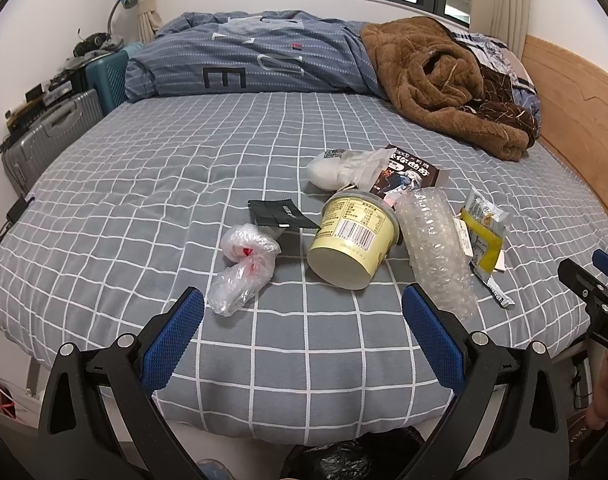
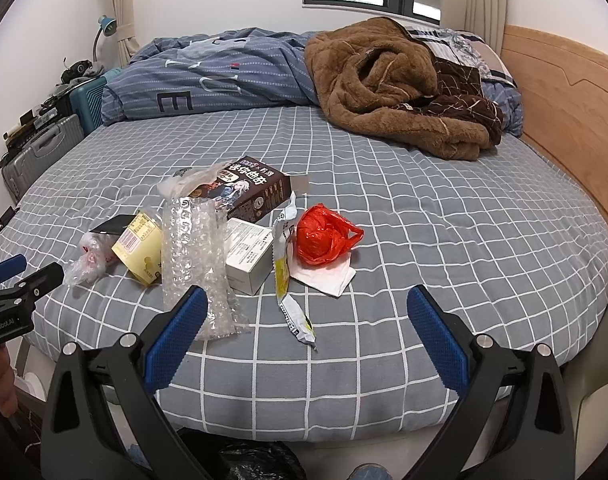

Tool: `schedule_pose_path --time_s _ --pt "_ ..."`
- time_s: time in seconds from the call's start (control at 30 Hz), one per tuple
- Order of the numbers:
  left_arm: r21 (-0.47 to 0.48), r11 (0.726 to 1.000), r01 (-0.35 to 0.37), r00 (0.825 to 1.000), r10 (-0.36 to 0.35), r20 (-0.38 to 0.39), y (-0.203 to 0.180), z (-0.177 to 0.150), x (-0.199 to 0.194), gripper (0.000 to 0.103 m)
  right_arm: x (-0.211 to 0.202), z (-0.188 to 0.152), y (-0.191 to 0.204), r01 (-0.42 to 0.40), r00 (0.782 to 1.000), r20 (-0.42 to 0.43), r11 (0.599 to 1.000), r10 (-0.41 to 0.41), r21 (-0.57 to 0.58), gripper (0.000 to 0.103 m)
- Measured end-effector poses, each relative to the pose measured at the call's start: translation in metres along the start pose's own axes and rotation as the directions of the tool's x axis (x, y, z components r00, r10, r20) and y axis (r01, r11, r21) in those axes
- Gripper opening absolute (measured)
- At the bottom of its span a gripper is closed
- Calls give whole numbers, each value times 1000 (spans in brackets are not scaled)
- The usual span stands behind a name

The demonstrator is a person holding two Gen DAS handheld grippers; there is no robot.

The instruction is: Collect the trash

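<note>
Left hand-held gripper (image 1: pixel 302 322): black angular frame, silver round screws, blue mesh-textured pads (image 1: pixel 176 338). Right hand-held gripper (image 2: pixel 307 328): same black frame, silver screws, blue pads (image 2: pixel 437 338). White lettering "GenRobot.AI" on the left body in right view. Bare-skinned fingers (image 2: pixel 0 384) at frame edges.

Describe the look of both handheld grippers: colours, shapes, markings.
The left gripper and right gripper match: black angular frames with silver pivot bolts, and tapered fingers faced with dimpled blue pads. White lettering marks each body where the other camera catches it. Bare hands hold them; no sleeves or cables are visible.
</note>
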State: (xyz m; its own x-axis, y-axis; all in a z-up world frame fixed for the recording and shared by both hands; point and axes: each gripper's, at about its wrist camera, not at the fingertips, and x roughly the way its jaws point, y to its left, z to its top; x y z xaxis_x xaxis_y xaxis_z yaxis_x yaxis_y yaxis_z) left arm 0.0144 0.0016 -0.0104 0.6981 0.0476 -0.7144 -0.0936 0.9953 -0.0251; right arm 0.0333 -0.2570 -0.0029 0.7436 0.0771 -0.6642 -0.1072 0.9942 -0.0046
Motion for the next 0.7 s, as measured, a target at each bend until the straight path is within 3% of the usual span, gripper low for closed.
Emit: schedule_pose_path --time_s 0.33,0.7 --pt "-21 999 -33 999 32 -42 26 13 22 97 17 10 12 -27 999 -22 999 26 -19 96" --pt "-30 997 -71 989 66 -134 55 18 79 97 55 17 73 -128 989 -84 989 121 -78 93"
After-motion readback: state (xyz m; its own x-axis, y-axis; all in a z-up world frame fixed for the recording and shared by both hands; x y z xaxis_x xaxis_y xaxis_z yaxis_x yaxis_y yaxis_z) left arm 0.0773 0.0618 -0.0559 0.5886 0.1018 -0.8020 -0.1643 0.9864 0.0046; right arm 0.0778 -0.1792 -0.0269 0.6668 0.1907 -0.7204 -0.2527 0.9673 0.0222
